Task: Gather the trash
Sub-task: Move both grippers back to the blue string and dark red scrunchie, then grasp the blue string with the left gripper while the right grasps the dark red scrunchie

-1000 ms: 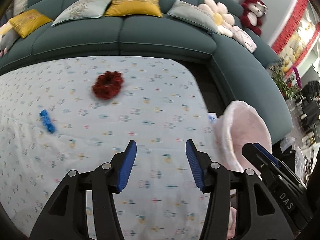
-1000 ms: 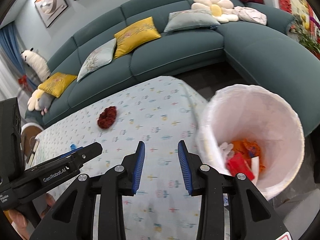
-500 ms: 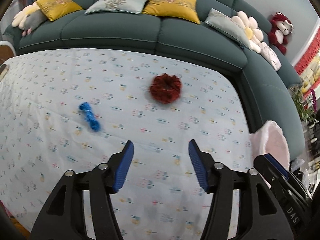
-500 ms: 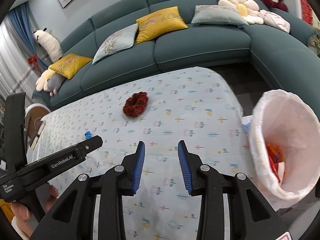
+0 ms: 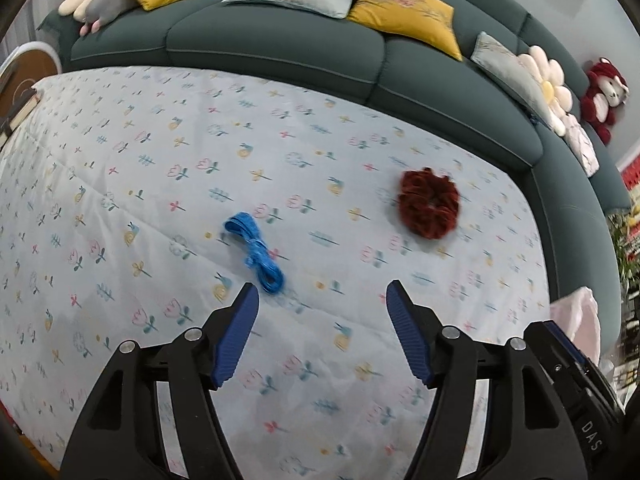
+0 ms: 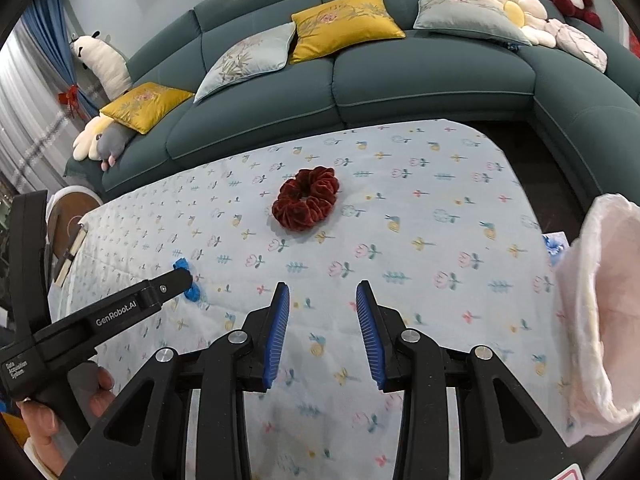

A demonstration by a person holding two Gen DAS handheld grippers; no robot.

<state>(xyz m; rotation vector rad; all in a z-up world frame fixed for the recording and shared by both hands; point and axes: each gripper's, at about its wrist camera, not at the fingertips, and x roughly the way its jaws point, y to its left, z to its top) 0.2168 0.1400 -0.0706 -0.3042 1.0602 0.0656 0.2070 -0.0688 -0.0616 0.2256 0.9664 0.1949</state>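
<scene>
blue cord bundle point(image 5: 255, 255) and dark red scrunchie point(image 6: 306, 197) both lie loose on the flowered tablecloth point(image 5: 120, 184); neither is collected yet, so i judge the task unfinished with two pieces left on the table.

left gripper point(image 5: 322, 306): jaws apart and opening, nothing between them. the cord bundle lies just ahead of the tip of its left finger, near but not touching; the scrunchie lies farther out, ahead and to the right of its right finger.

right gripper point(image 6: 322, 302): jaws apart and opening, nothing between them. the scrunchie lies well ahead of its fingers, slightly left of the gap. the cord bundle sits far to the left, partly hidden behind the tip of the left gripper.

bin point(image 6: 600, 320), lined with a pale pink bag, stands off the table edge to the right of the right gripper's fingers. its contents cannot be seen from this angle, so how much has already gone in cannot be told.

count:
- cord bundles: one
- scrunchies: one
- lined bins: one
- grippers: two, both empty

a small blue-patterned scrap point(image 6: 555, 245) shows beside the bin rim; what it is cannot be told.
</scene>
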